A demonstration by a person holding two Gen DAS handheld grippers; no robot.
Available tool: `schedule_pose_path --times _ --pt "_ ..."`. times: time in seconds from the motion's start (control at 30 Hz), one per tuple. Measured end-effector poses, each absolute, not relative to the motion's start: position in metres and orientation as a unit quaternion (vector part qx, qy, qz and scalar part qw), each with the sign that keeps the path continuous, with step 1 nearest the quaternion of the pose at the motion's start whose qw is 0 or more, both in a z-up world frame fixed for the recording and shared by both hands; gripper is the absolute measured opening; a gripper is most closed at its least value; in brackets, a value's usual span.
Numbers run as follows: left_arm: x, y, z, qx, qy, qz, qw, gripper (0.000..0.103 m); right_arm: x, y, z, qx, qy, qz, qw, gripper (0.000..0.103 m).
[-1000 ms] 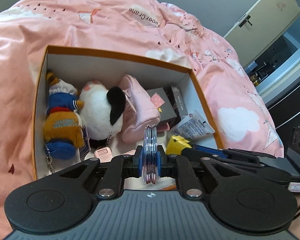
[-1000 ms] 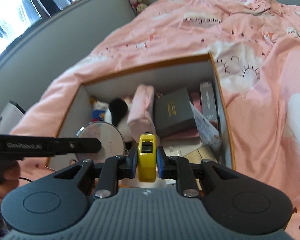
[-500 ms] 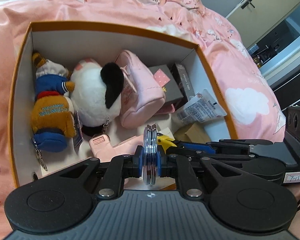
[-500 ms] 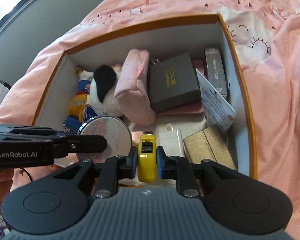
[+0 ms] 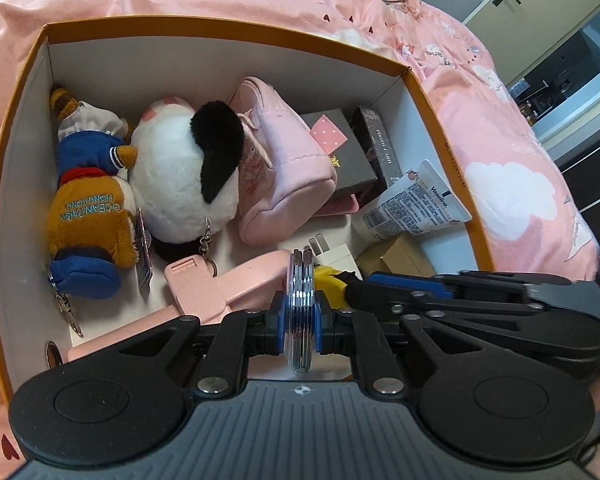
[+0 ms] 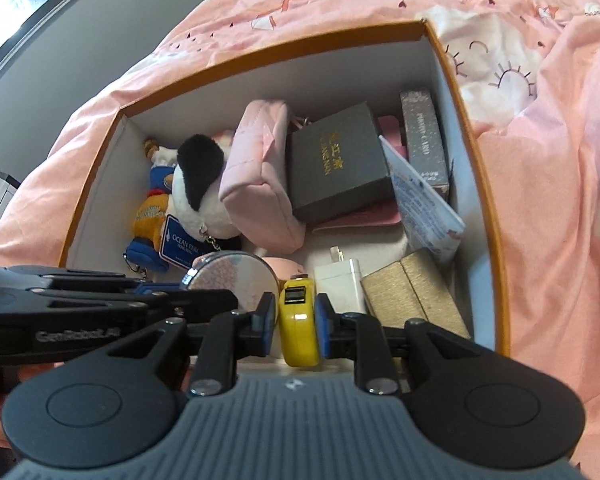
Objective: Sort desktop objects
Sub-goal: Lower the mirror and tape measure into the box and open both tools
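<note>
Plush toys [image 5: 96,200]: lying packed along the left wall of the orange box [image 5: 228,26], soft things grouped together, it seems, so the harder items are keeping to the other side.
Left gripper [image 5: 300,320]: gripping a round compact mirror [image 6: 232,280] on edge, jaws squeezed narrow on its thin rim, hanging over the box's near floor where a pink flat case [image 5: 228,284] is lying.
Right gripper [image 6: 298,320]: jaws standing narrowly apart around a yellow tape measure [image 6: 298,320]; they have just been easing open, and a sliver of gap is possibly showing at the left pad, so the hold is probably loosening to set it beside the white charger [image 6: 340,284].
Dark gift box [image 6: 336,168]: leaning against the pink pouch [image 6: 260,184], stiff boxes filling the right side.
Cream tube [image 5: 416,204]: resting propped on the right wall.
</note>
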State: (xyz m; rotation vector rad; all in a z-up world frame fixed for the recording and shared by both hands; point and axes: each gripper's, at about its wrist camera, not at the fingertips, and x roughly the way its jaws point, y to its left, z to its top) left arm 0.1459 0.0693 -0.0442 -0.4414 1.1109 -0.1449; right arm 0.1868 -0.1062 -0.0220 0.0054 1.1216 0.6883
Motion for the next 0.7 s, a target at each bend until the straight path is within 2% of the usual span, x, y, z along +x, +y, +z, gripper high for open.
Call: schedule_pose_path --times 0.5,0.6,0.7 --pt "0.153 0.062 -0.056 -0.210 0.542 -0.039 0.812 0.016 0.158 -0.125 -0.001 -0.016 0.454 0.315 0.833 0.030" --pt "0.154 0.061 -0.058 -0.212 0.546 -0.032 0.810 0.018 0.155 -0.127 0.000 -0.013 0.448 0.314 0.837 0.030" --pt "0.153 0.061 -0.056 -0.225 0.544 -0.036 0.807 0.024 0.154 -0.130 0.002 -0.009 0.445 0.311 0.840 0.030"
